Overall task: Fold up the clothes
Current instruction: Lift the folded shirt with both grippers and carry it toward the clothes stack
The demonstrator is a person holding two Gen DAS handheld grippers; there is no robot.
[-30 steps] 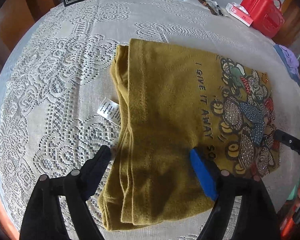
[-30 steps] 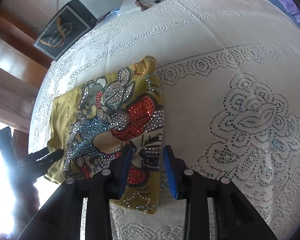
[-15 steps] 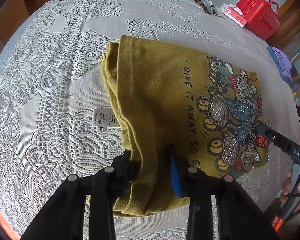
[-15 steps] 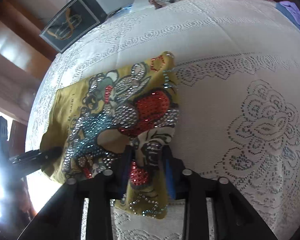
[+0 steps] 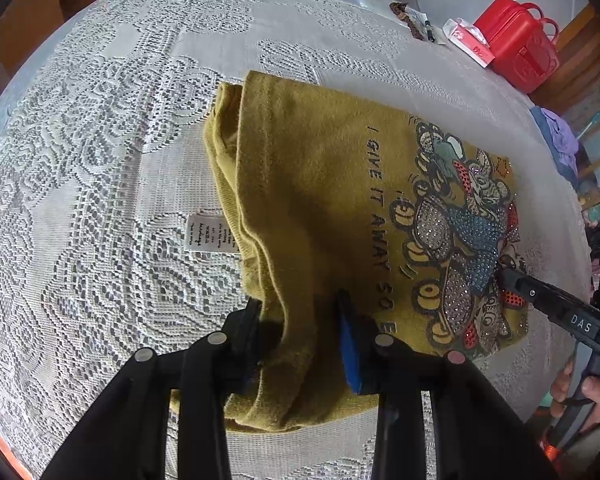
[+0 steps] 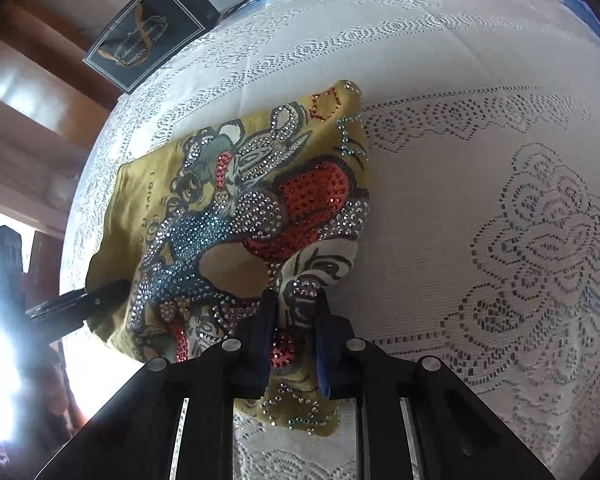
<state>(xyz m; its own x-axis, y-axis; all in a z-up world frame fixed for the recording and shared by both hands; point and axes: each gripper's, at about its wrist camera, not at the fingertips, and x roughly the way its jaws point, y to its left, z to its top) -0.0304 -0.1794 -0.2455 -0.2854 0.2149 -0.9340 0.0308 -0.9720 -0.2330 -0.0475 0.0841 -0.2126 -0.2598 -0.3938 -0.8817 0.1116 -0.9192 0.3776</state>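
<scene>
A folded mustard-yellow shirt (image 5: pixel 320 208) with a rhinestone cartoon print lies on the white lace tablecloth (image 5: pixel 100 160). My left gripper (image 5: pixel 300 320) is shut on the shirt's near plain edge, with bunched cloth between the fingers. My right gripper (image 6: pixel 294 312) is shut on the printed end of the same shirt (image 6: pixel 260 200) and lifts that edge slightly. The right gripper also shows at the right of the left wrist view (image 5: pixel 512 276). The left gripper shows as a dark bar in the right wrist view (image 6: pixel 96 300). A white care label (image 5: pixel 204 232) sticks out from the shirt's left side.
A red plastic case (image 5: pixel 520 44) and a small red-and-white box (image 5: pixel 468 38) stand at the far right. A dark framed box (image 6: pixel 148 28) stands at the far edge. Purple cloth (image 5: pixel 560 140) lies at the right edge. Papers and a pen (image 5: pixel 416 20) lie at the back.
Both grippers have closed on the shirt: the left on the plain edge, the right on the printed end. The printed end has risen and bunched a little.
</scene>
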